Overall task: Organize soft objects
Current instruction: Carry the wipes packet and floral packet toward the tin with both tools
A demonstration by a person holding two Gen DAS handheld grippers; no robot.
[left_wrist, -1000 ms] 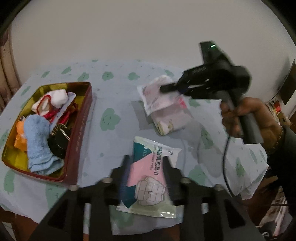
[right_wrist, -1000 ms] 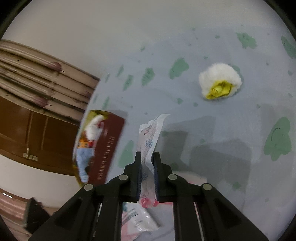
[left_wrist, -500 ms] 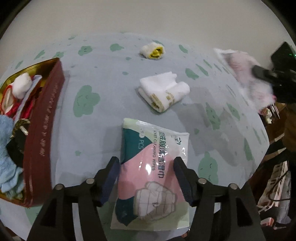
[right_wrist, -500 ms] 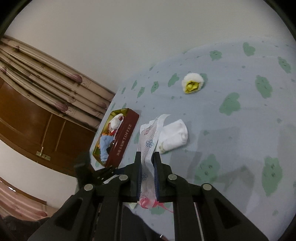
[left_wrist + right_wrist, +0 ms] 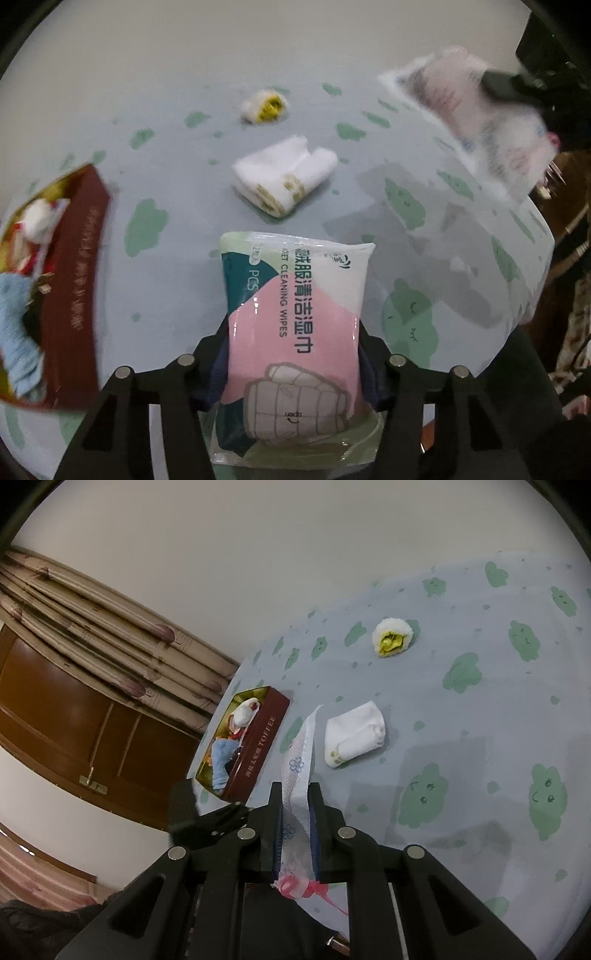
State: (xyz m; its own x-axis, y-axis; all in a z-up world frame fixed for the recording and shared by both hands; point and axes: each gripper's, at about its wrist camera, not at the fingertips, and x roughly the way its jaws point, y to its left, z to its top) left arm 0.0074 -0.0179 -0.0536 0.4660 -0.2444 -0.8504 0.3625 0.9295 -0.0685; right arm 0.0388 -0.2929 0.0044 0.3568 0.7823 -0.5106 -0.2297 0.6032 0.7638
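Note:
A pink, white and teal pack of cleaning wipes point(image 5: 295, 295) lies flat on the blue cloud-print tablecloth point(image 5: 177, 266). My left gripper point(image 5: 292, 332) straddles it. Its jaws are closing and the pads meet the pack's long sides, which narrow a little there. My right gripper point(image 5: 295, 786) is shut on a thin white packet point(image 5: 297, 775) with blue flowers and a pink end, held above the table. In the left wrist view that packet point(image 5: 476, 122) is a blur at the upper right. Further back lie a rolled white towel point(image 5: 284, 177) and a fluffy white-and-yellow ball point(image 5: 264, 105).
A dark red toffee tin point(image 5: 258, 746) at the left edge of the table holds a blue cloth and other soft items. The towel point(image 5: 354, 734) and ball point(image 5: 392, 637) lie right of it. Beyond the table are a brown door point(image 5: 92, 731) and curtains point(image 5: 110, 627).
My right gripper has lifted the flowered packet off the towel and drawn back to the right. My left gripper has spread, come down over the wipes pack, and its fingers now sit against the pack's sides.

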